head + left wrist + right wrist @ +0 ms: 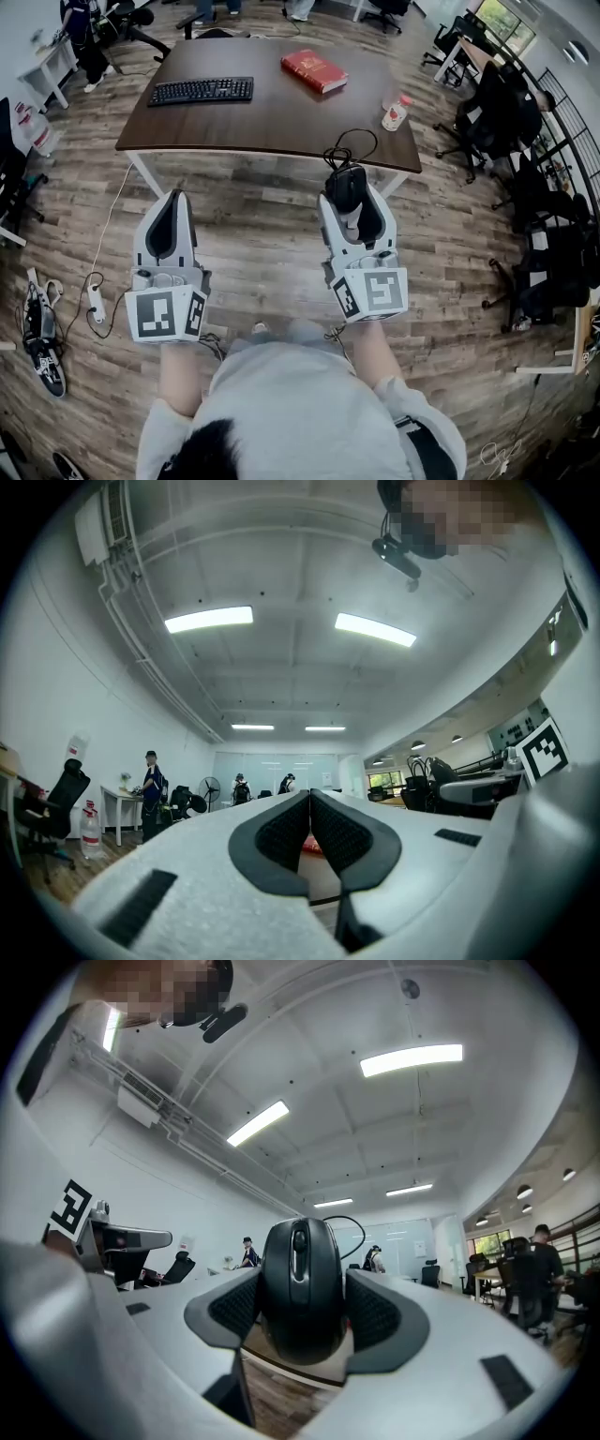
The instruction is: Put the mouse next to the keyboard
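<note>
A black corded mouse (300,1283) is clamped between the pads of my right gripper (347,192), which is held in front of the near edge of the brown table (281,117). The mouse (345,185) shows in the head view too, its cable looping up onto the tabletop. The black keyboard (201,90) lies at the table's far left. My left gripper (170,223) hangs over the floor short of the table, its jaws closed together with nothing between them (308,834).
A red book (314,70) lies at the table's far middle. A small bottle (396,113) stands near the right edge. Office chairs (487,112) stand at right. A power strip (95,303) and shoes (37,337) lie on the floor at left.
</note>
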Available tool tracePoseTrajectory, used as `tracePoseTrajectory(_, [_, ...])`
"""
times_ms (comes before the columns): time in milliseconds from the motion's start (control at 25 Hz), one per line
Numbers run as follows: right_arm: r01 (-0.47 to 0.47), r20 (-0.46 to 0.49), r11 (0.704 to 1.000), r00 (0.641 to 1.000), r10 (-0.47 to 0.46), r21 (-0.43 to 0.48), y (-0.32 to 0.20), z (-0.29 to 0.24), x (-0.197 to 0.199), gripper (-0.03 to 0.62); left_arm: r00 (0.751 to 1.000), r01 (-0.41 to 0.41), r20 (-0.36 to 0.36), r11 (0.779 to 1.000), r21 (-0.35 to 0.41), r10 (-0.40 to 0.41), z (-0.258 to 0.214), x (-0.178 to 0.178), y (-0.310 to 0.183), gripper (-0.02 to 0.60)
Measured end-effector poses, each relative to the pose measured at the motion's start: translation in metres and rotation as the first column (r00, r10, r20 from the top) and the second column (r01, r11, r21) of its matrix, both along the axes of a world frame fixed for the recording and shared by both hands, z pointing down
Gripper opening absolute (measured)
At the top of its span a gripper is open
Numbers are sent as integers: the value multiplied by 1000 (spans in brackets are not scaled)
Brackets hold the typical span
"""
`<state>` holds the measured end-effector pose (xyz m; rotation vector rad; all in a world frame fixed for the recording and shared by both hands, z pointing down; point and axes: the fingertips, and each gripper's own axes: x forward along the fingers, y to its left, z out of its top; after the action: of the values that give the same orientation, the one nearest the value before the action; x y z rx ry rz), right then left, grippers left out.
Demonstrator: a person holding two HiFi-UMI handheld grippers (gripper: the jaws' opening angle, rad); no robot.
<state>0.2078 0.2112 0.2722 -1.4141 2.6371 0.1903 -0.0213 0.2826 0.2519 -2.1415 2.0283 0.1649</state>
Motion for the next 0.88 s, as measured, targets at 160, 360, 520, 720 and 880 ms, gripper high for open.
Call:
tracePoseTrajectory(160, [-7, -10, 1000, 1000, 7, -14, -7, 3, -7, 250, 1000, -8, -17, 1000, -2, 8, 3, -9, -12, 10])
tracePoseTrajectory(360, [-18, -18, 1000, 1000, 18, -14, -27, 3, -10, 251, 999, -21, -29, 1000, -11, 20, 8, -13, -31, 9])
tracePoseTrajectory(520, [-16, -14, 1000, 1000, 16, -11, -52, 4, -18, 252, 1000, -7, -27, 1000, -8, 7, 9, -23, -51, 9])
tracePoseTrajectory(720, [5, -2, 1000, 1000, -5, -9, -93, 2, -35, 251, 1000, 18, -21, 1000, -1, -18, 6, -40, -85, 10])
tracePoseTrajectory(880, [25, 6, 1000, 1000, -25, -3, -132, -1, -49, 250, 999, 37, -21, 999, 4, -37, 3, -53, -118, 10])
